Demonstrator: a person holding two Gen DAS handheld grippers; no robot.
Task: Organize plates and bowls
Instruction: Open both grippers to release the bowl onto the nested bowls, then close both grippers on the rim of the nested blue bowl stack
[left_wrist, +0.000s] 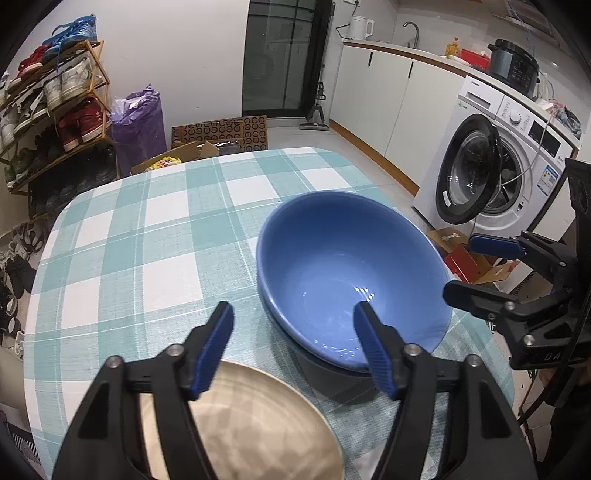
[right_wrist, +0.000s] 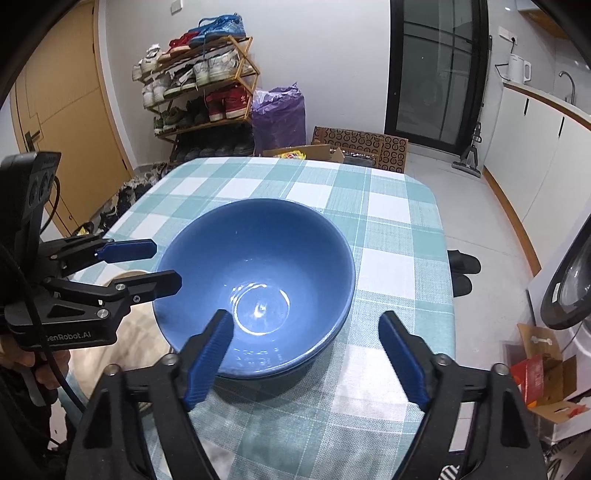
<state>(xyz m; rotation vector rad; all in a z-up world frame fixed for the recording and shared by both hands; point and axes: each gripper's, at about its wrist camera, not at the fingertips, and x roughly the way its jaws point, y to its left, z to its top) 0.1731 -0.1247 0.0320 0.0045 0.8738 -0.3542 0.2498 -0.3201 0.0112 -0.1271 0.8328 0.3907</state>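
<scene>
1. Left claw (left_wrist: 293, 330): open, holding nothing, hovering over the beige plate (left_wrist: 251, 424) at the worktop's (left_wrist: 147, 229) near edge.
2. Blue bowls (right_wrist: 255, 273): nested, mid-worktop, just right of the plate.
3. Right claw (right_wrist: 306, 341): open, empty, straddling their near rim, so likely nearer.

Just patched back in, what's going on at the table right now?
A person holds a gripper in each hand over the checked table. The blue bowl sits nested in a second blue bowl, with a beige plate beside it. The left gripper hovers above the plate's edge and the right gripper by the bowl's near rim. Both have their jaws open and hold nothing, so neither the bowl stack nor the plate is gripped.
</scene>
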